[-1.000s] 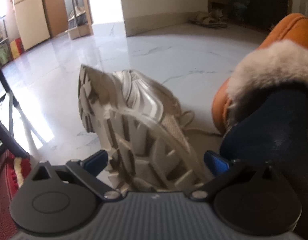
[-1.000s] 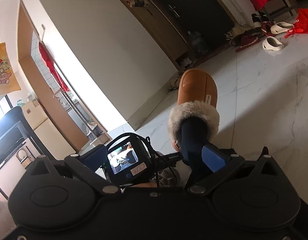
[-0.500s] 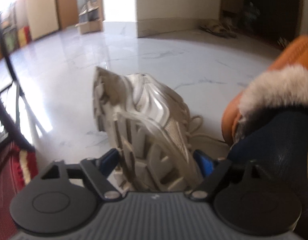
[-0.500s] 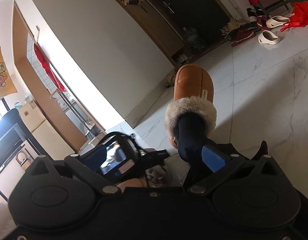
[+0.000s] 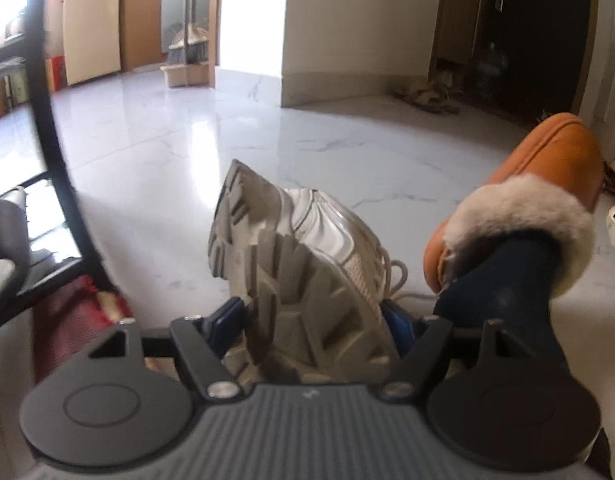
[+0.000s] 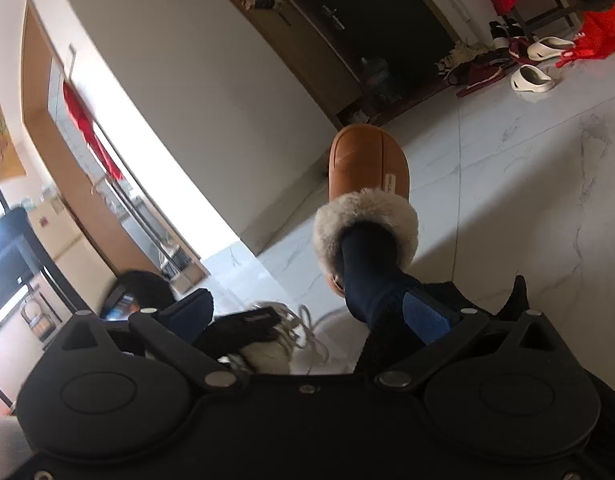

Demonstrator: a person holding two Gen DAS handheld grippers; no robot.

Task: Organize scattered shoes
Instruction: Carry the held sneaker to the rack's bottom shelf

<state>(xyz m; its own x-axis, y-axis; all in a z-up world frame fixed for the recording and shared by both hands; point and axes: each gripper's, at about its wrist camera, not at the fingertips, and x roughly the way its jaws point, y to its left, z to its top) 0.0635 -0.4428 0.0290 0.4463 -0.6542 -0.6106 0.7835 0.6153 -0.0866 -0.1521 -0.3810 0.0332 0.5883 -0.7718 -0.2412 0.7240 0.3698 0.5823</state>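
My left gripper point(image 5: 313, 322) is shut on the heel of a white-grey sneaker point(image 5: 303, 248), which is tipped on its side with the tread facing me and held off the marble floor. A person's foot in an orange slipper with a fur collar point(image 5: 543, 184) stands just right of it. In the right wrist view my right gripper point(image 6: 307, 316) is open and holds nothing. The same slipper point(image 6: 367, 168) lies straight ahead of it. The sneaker's laces point(image 6: 303, 336) and the left gripper's body show low between its fingers.
A pile of shoes and two white clogs point(image 6: 531, 78) lies by the dark door at the far right. A black chair frame point(image 5: 55, 136) and a red mat point(image 5: 71, 320) are at the left. Sandals point(image 5: 427, 94) lie near the wall corner.
The left gripper has closed tighter on the sneaker's heel and lifted it, and the view has tilted up toward the room. The right gripper stays open and has shifted slightly.
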